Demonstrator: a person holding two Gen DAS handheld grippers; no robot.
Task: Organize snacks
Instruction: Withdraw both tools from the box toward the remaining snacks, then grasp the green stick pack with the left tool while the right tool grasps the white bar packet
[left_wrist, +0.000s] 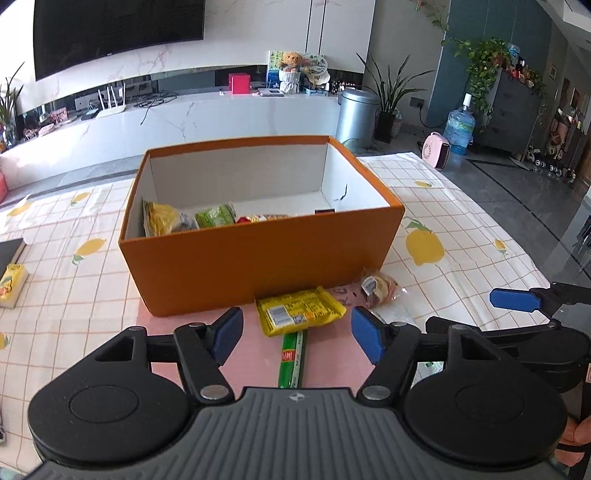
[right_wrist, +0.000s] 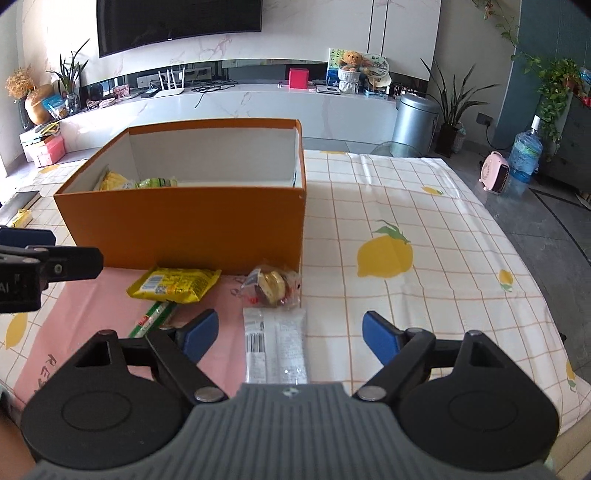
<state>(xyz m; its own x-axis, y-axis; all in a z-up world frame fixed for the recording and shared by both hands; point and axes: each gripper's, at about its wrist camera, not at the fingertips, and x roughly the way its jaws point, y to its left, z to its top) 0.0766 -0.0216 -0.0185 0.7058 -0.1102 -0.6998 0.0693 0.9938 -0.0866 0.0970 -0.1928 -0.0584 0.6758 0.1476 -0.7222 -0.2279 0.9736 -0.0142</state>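
Observation:
An orange box (left_wrist: 258, 258) (right_wrist: 184, 225) stands on the table with several snack packets inside at its left end. In front of it lie a yellow packet (left_wrist: 299, 312) (right_wrist: 173, 284), a green stick packet (left_wrist: 293, 360) (right_wrist: 153, 317), a clear-wrapped pastry (left_wrist: 378, 290) (right_wrist: 275, 286) and a white packet (right_wrist: 275, 347). My left gripper (left_wrist: 297, 338) is open and empty just above the green stick and the yellow packet. My right gripper (right_wrist: 290, 338) is open and empty over the white packet.
A lemon-print tablecloth (right_wrist: 406, 221) covers the table, with a pink mat (right_wrist: 92, 314) under the loose snacks. A dark book and a yellow box (left_wrist: 11, 284) lie at the far left. The table edge runs along the right.

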